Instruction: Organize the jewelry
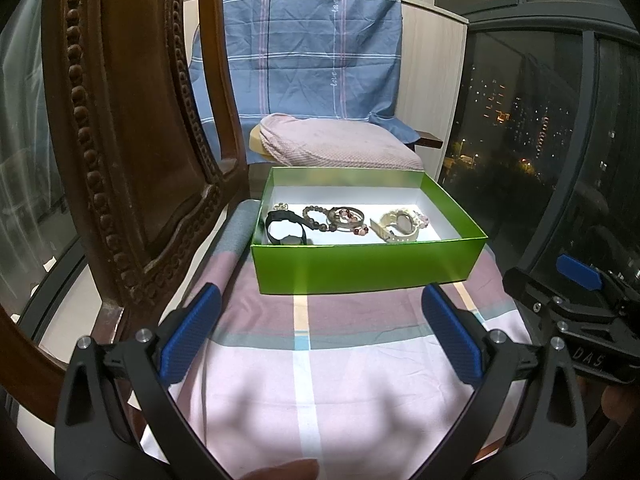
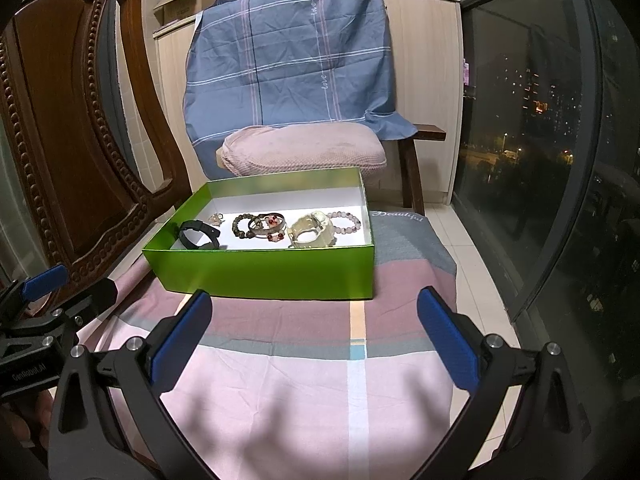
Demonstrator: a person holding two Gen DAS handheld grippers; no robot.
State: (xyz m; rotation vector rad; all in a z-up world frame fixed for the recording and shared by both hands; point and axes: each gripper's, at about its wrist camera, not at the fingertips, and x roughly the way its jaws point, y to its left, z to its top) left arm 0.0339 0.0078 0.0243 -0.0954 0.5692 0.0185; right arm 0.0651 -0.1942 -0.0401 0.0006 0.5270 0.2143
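Note:
A green box (image 1: 360,266) (image 2: 264,272) with a white floor stands on a pink checked cloth (image 1: 304,380) (image 2: 320,392). Inside lie a black band (image 1: 285,229) (image 2: 199,235), a brown bead bracelet (image 1: 315,218) (image 2: 242,225), a metal bangle with red beads (image 1: 347,219) (image 2: 269,227), a cream watch (image 1: 398,226) (image 2: 310,232) and a pale pink bead bracelet (image 2: 345,221). My left gripper (image 1: 320,320) is open and empty, just short of the box's front wall. My right gripper (image 2: 316,328) is also open and empty, likewise in front of the box.
A carved wooden chair back (image 1: 120,140) (image 2: 68,152) rises close on the left. Behind the box sit a pink cushion (image 1: 340,144) (image 2: 304,150) and a draped blue cloth (image 1: 296,48) (image 2: 288,56). A dark window (image 1: 540,120) (image 2: 540,120) lines the right side.

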